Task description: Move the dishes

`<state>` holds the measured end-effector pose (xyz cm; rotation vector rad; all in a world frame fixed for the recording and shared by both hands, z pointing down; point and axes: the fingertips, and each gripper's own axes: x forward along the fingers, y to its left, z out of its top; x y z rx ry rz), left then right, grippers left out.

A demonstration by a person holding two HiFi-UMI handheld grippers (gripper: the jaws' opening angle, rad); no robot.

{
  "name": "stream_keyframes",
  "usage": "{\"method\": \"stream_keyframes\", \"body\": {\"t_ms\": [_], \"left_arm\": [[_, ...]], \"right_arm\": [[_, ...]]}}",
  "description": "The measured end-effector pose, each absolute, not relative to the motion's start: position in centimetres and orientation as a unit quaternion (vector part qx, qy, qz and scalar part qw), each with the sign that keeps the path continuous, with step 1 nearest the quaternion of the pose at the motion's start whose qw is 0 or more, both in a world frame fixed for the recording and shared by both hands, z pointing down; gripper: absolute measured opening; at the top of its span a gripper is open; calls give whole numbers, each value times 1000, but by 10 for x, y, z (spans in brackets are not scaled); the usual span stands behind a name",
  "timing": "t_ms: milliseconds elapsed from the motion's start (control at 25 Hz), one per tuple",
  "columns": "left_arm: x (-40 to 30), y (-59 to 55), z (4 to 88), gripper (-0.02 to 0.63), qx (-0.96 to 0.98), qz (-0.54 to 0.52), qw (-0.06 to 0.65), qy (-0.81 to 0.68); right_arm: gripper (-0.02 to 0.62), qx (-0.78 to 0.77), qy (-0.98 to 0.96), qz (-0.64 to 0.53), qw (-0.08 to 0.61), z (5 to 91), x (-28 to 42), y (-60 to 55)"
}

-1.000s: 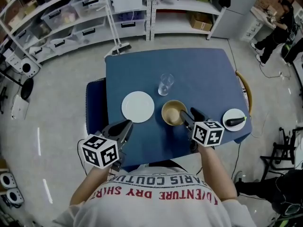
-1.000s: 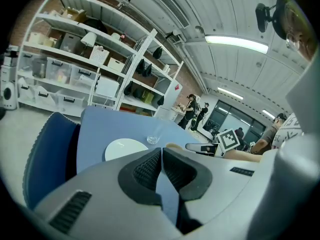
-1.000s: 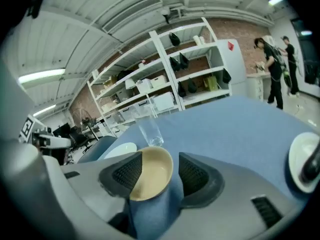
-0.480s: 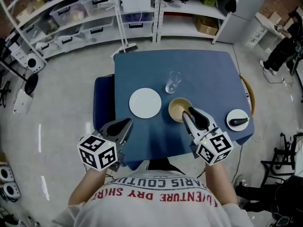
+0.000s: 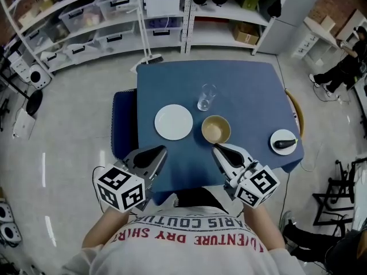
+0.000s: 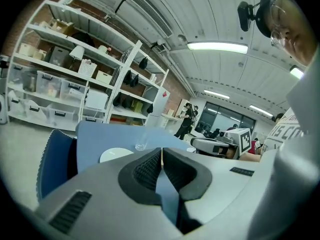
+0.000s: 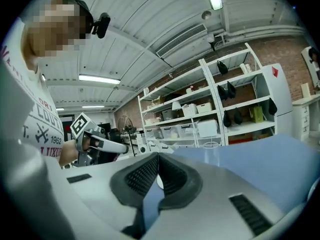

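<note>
On the blue table (image 5: 241,85) a white plate (image 5: 174,122) lies left of a tan bowl (image 5: 215,129), with a clear glass (image 5: 206,97) standing behind them. A small white plate holding a dark item (image 5: 284,142) sits at the right edge. My left gripper (image 5: 160,149) hovers shut over the table's near left corner, short of the white plate. My right gripper (image 5: 217,148) is shut and empty, just in front of the bowl and apart from it. In the left gripper view the jaws (image 6: 161,151) are pressed together, with the plate (image 6: 116,155) and glass (image 6: 142,143) beyond.
A blue chair (image 5: 122,130) stands against the table's left side and a wooden-backed chair (image 5: 296,110) at its right. Shelving with bins (image 5: 114,10) runs along the back. A person (image 5: 344,62) stands far right. A black stand (image 5: 338,199) is at lower right.
My right gripper has drawn back from the bowl's rim toward the table's near edge, leaving the bowl standing. The left gripper has hardly moved.
</note>
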<state>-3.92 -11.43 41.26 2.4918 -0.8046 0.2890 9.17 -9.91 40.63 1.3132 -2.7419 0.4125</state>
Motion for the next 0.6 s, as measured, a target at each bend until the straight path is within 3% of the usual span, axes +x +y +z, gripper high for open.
{"method": "stream_keyframes", "body": {"t_ms": [600], "left_arm": [[-42, -98, 403, 35, 922, 96, 242, -286]], "right_arm": [[23, 387, -911, 137, 41, 400, 66, -75]]}}
